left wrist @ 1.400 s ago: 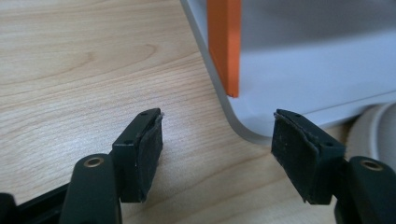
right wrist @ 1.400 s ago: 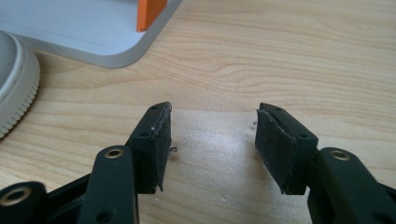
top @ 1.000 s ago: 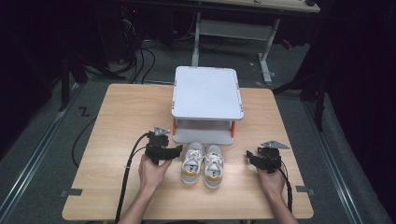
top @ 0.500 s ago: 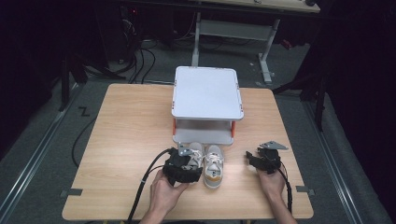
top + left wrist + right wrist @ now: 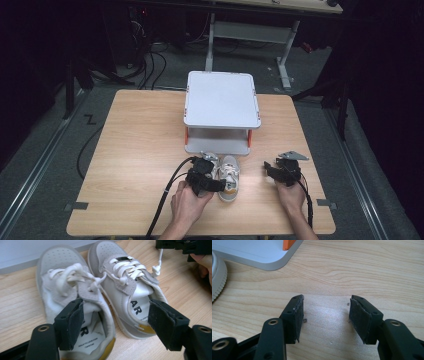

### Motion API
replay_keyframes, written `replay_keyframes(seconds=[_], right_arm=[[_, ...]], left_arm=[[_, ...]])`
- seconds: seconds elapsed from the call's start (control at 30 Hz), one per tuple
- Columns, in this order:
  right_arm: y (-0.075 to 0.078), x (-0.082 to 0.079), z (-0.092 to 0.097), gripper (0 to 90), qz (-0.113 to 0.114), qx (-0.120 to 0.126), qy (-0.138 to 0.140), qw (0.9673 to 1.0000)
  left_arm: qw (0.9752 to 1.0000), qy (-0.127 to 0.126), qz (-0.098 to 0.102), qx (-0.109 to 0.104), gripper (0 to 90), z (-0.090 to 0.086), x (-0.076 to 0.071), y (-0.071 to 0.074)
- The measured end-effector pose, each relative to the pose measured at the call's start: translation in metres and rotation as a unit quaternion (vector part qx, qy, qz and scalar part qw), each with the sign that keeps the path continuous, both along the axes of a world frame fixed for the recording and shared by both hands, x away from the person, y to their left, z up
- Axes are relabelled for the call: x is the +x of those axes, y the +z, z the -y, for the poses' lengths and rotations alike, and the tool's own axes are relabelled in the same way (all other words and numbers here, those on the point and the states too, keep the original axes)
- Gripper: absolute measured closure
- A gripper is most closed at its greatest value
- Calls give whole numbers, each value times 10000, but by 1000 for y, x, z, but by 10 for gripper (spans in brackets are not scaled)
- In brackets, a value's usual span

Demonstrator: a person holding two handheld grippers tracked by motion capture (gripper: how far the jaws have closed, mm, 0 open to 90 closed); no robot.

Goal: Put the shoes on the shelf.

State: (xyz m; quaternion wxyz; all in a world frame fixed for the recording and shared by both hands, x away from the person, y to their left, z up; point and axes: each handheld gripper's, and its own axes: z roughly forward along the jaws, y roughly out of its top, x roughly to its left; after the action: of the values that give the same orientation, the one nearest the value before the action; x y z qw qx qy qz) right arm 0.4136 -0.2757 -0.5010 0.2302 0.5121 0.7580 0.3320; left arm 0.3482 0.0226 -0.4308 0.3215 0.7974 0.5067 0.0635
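From the high view, a pair of small white shoes (image 5: 226, 176) is sitting near the front edge of the counter (image 5: 135, 145), just in front of a white two-level stand (image 5: 221, 100) at the counter's middle. The left gripper (image 5: 210, 172) is hanging over the left shoe, with the left hand (image 5: 189, 204) behind it. The right gripper (image 5: 272, 170) is resting near the counter's front right corner, well apart from the shoes.

In the left gripper view, its fingers (image 5: 72, 322) are standing spread wide above the heel openings of both shoes (image 5: 100, 297), pinching nothing. The other gripper (image 5: 185, 246) is showing at the top right.

In the right gripper view, the fingers (image 5: 295, 317) are standing spread over bare counter (image 5: 362, 270), the stand's corner (image 5: 262, 255) lying beyond them.
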Motion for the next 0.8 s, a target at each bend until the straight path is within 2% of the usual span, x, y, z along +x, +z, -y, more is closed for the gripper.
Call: replay_keyframes(seconds=[0.17,0.23,0.37,0.5,0.57,0.63,0.7,0.8], right_arm=[[0,0,0,453,2,-22,-2,10000],[0,0,0,453,-2,-22,-10,10000],[0,0,-1,449,9,-36,-2,10000],[0,0,-1,447,9,-39,-6,10000],[0,0,-1,446,15,-52,-3,10000],[0,0,-1,444,14,-54,-1,10000],[0,0,-1,441,13,-54,3,10000],[0,0,-1,439,11,-51,7,10000]], left_arm=[[9998,10,-71,184,288,10,4,-5],[9996,62,-59,260,328,11,5,-7],[9991,81,117,390,402,11,3,-9],[9994,39,237,238,469,9,0,-12],[9996,-10,228,172,515,9,0,-13],[9996,-102,224,103,602,11,-1,-15],[9997,-117,196,86,668,14,-1,-14],[9997,-100,194,120,688,14,-2,-14]])
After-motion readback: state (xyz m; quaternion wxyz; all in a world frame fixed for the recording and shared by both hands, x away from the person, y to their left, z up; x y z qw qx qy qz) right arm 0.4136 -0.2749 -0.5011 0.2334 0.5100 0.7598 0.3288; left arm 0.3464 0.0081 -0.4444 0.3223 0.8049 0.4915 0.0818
